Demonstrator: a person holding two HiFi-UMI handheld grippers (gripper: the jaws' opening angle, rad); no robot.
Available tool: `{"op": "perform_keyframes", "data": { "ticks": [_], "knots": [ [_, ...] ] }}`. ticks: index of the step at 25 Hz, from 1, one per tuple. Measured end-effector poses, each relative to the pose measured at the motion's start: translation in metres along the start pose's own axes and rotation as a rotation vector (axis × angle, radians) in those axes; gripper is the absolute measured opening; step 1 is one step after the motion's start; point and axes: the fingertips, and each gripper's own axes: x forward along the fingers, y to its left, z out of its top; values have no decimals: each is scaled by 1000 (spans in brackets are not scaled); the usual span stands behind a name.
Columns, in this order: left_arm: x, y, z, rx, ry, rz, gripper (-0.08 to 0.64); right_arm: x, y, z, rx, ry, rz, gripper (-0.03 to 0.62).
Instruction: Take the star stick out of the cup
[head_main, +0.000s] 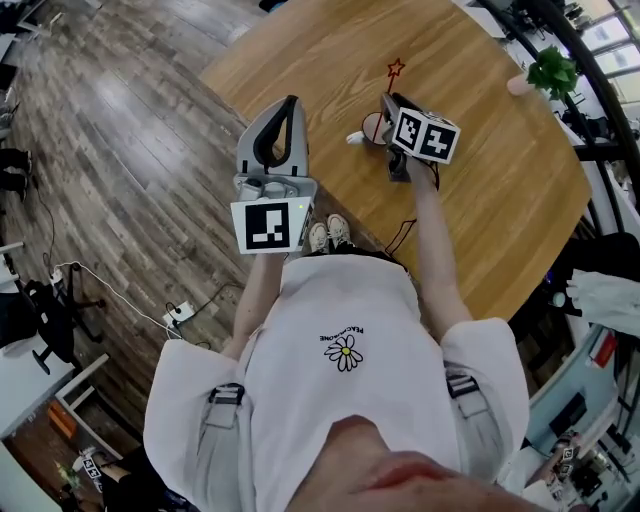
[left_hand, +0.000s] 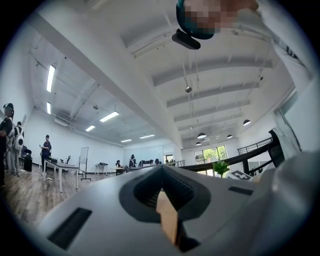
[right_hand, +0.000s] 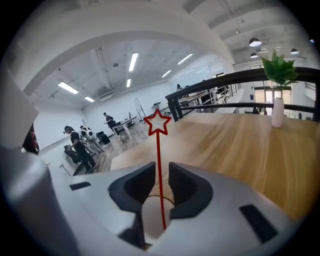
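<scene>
Your right gripper (right_hand: 161, 167), jaws apart around the star stick (right_hand: 159, 150), should pinch its stem squarely and lift straight up.

Large open hall: dark wood-plank floor (head_main: 120, 150) on the left, white ceiling with long strip lights (left_hand: 51, 77). A light wooden table (head_main: 520, 180) fills the right, a potted plant (head_main: 552, 70) at its far edge. Far off, white desks (left_hand: 62, 167), standing people (left_hand: 46, 147) and bright windows (left_hand: 212, 154).
</scene>
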Motion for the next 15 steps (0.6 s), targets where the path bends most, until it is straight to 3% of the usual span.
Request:
{"op": "perform_keyframes", "data": {
  "ticks": [5, 15],
  "knots": [
    [4, -1, -3, 6, 17, -5, 15, 11, 1, -8, 26, 41, 29, 69],
    [1, 4, -7, 6, 24, 18, 15, 9, -1, -10, 26, 31, 18, 15]
  ]
}}
